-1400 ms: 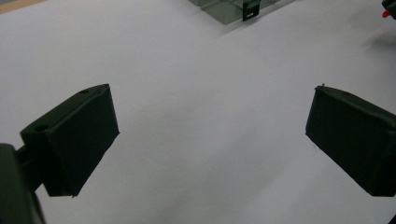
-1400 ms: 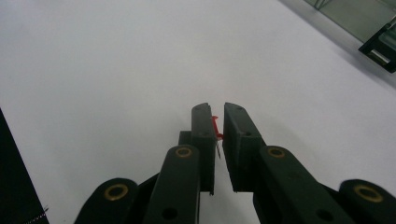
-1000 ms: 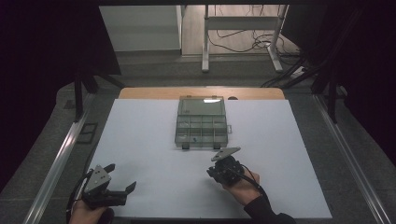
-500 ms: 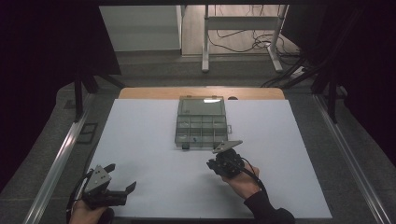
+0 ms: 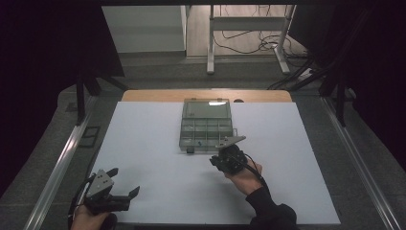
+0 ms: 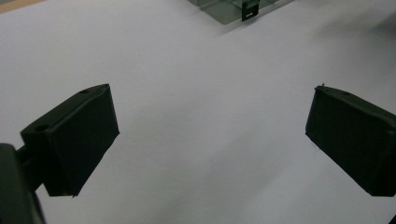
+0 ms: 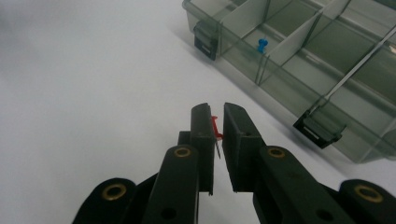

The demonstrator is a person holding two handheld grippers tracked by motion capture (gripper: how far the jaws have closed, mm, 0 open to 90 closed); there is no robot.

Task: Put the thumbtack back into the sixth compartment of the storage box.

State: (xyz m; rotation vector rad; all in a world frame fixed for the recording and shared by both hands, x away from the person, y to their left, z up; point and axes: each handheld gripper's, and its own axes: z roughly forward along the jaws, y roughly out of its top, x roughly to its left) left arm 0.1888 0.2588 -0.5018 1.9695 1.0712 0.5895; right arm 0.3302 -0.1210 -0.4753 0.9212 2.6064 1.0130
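pinching a red pushpin (image 7: pixel 215 127) between its closed jaws, the right tool (image 7: pixel 215 122) hovers over the white surface (image 5: pixel 153 143) just beside the near edge of a clear compartment box (image 5: pixel 206 125), where a blue pushpin (image 7: pixel 262 45) sits in one compartment; the left tool (image 5: pixel 122 194), jaws wide and empty, rests well apart at the near left corner.

Right gripper (image 7: pixel 215 122) jaws pinched together — left gripper (image 6: pixel 210 135) jaws spread wide.
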